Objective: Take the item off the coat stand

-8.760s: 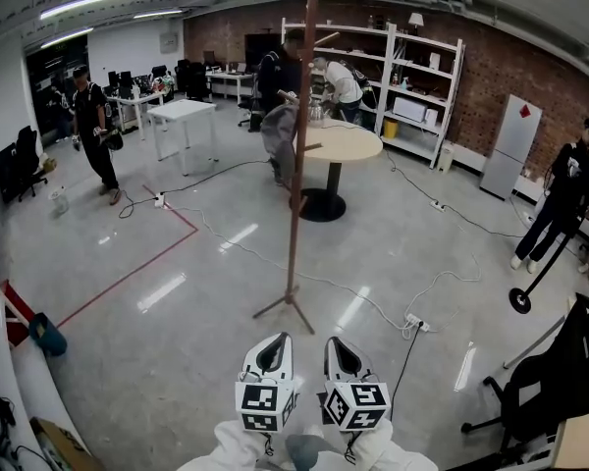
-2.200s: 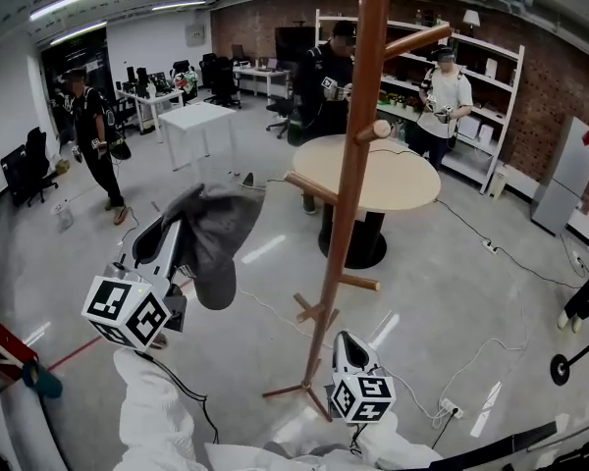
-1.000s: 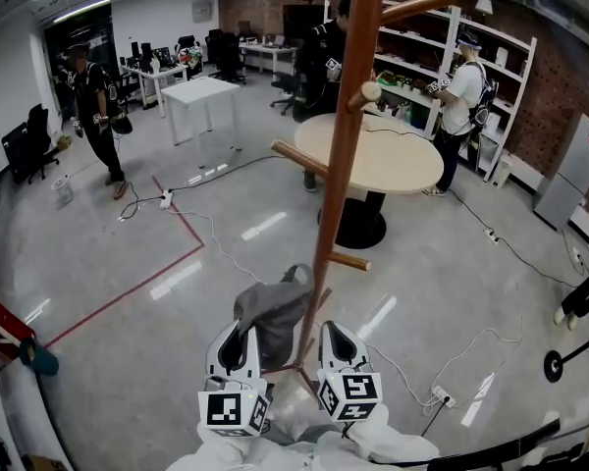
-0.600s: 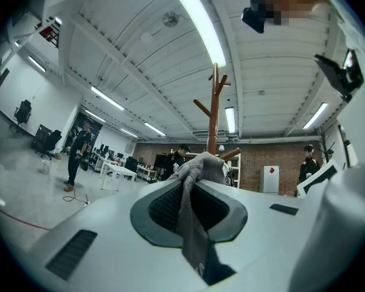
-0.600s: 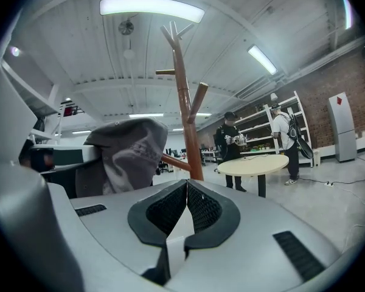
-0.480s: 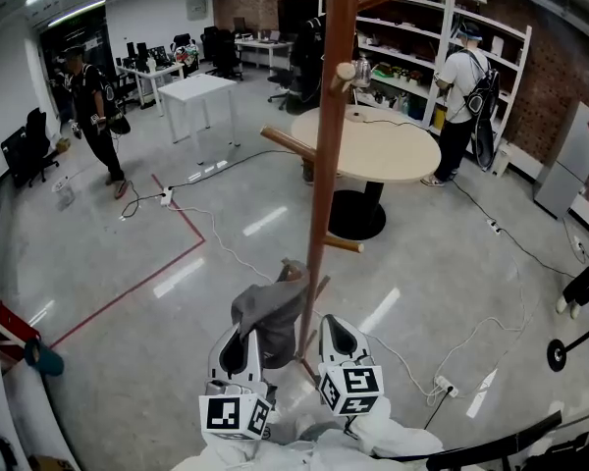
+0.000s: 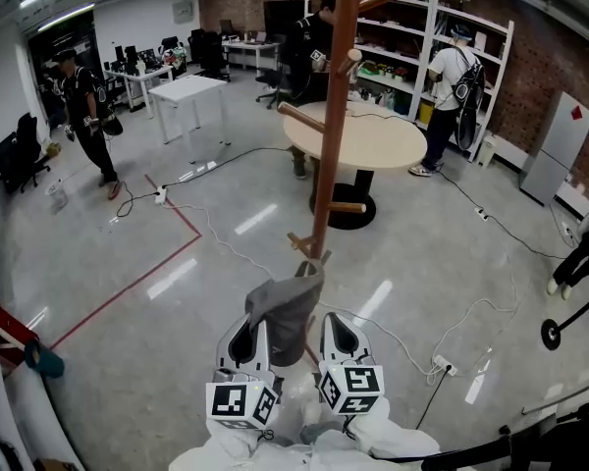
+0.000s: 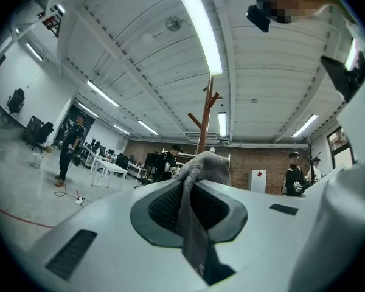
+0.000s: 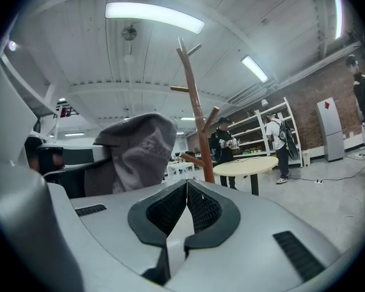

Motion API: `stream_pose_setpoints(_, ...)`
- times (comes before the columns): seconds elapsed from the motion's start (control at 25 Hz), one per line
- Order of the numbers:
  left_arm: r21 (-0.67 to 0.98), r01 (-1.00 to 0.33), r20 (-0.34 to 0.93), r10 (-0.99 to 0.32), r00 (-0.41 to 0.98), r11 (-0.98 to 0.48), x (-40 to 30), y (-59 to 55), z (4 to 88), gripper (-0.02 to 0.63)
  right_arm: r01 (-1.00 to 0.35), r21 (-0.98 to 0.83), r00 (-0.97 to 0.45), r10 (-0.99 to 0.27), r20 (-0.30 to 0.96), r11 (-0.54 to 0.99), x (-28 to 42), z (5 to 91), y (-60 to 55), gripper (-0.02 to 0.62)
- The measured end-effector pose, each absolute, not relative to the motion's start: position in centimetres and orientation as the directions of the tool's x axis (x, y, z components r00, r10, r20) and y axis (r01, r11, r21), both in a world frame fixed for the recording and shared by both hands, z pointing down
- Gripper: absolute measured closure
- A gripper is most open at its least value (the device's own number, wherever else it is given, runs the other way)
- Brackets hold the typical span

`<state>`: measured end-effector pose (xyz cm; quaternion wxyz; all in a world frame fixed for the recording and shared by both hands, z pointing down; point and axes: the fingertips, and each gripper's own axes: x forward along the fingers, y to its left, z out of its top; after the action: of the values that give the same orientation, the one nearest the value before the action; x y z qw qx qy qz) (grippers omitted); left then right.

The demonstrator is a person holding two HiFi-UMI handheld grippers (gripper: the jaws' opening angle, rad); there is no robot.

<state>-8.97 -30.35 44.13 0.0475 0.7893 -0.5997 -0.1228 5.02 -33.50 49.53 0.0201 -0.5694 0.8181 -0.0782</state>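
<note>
Both grippers point about level at the stand, side by side. The left gripper pinches a grey cap; the right gripper is pressed together, empty.

Both grippers sit side by side at the near edge of the head view, close in front of the person's body and pointing away from it, roughly level. The left gripper has its jaws nearly together, clamped on a fold of what looks like a grey cap. The cloth runs up between the dark ribbed pads and bunches beyond the tips. The right gripper, just beside it, is empty, its jaws meeting at the tips. Each marker cube faces up toward the head: the left cube and the right cube. White sleeves show behind them, the forearms drawn in close together.
</note>
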Motion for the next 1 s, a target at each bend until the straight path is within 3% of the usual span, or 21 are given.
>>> stream_pose_setpoints(0.44, 0.239, -0.919, -0.102, -0.95, 0.296, -0.312, -9.9, -23.1, 43.6, 0.572, -0.948, -0.128, -0.301, -0.951, 0.068, 0.291, 3.6, 49.0, -22.9, 0.586)
stream_pose_setpoints(1.0, 0.24, -0.91, -0.057, -0.94, 0.335, -0.339, -7.9, -20.8, 44.5, 0.572, -0.955, -0.102, -0.284, -0.957, 0.055, 0.278, 4.7, 47.7, -20.5, 0.586)
